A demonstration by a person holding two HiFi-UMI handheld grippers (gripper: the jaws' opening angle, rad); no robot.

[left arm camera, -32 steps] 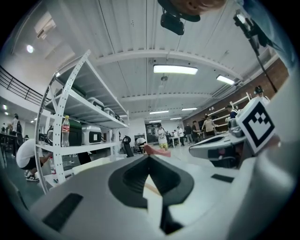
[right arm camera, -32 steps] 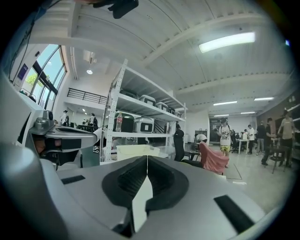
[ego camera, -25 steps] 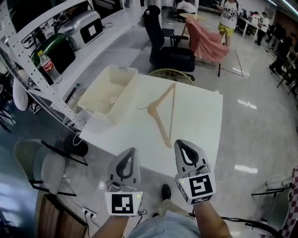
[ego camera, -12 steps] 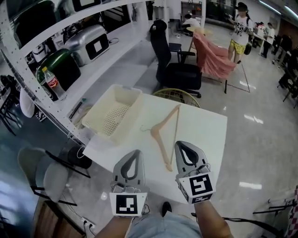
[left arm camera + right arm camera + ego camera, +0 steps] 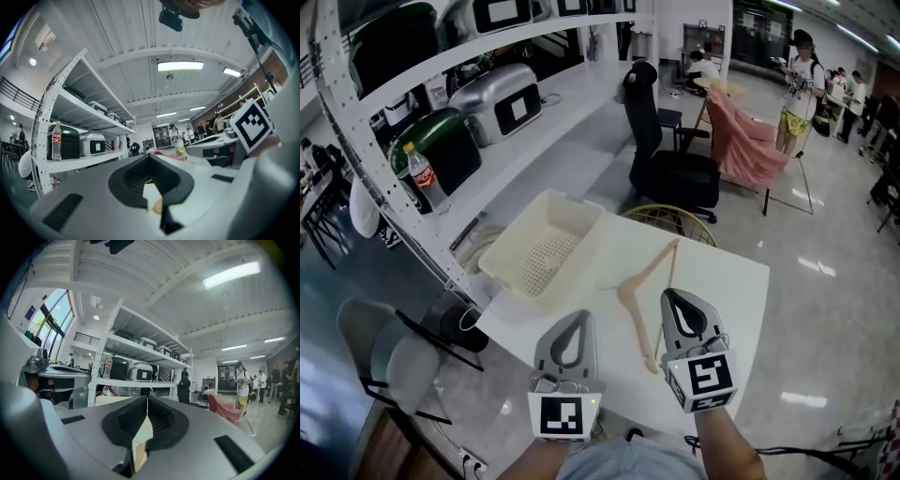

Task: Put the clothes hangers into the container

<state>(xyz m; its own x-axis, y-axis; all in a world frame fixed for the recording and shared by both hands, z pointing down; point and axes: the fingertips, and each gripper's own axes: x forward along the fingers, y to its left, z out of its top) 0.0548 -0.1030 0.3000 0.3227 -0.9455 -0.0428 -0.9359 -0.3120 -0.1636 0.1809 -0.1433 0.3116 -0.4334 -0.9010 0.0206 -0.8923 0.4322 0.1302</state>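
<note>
A wooden clothes hanger [image 5: 649, 289] lies flat on the white table [image 5: 722, 309], hook toward the cream perforated basket [image 5: 546, 255] at the table's left end. The basket holds nothing that I can see. My left gripper [image 5: 579, 317] hovers over the near table edge, shut and empty, just left of the hanger's near arm. My right gripper [image 5: 674, 296] is also shut and empty, its tip just right of that arm. In the left gripper view the jaws [image 5: 150, 157] meet at the tip; in the right gripper view the jaws [image 5: 147, 399] are pressed together.
A white shelf rack [image 5: 403, 103] with a cola bottle [image 5: 420, 176] and cases runs along the left. Beyond the table stand a black office chair [image 5: 666, 155] and a round wire frame [image 5: 673, 216]. A grey chair [image 5: 384, 347] sits low left. People stand far back.
The table, basket and hanger have slid lower and nearer in the head view, so both grippers now reach over the table's near edge beside the hanger. Both stay shut.
</note>
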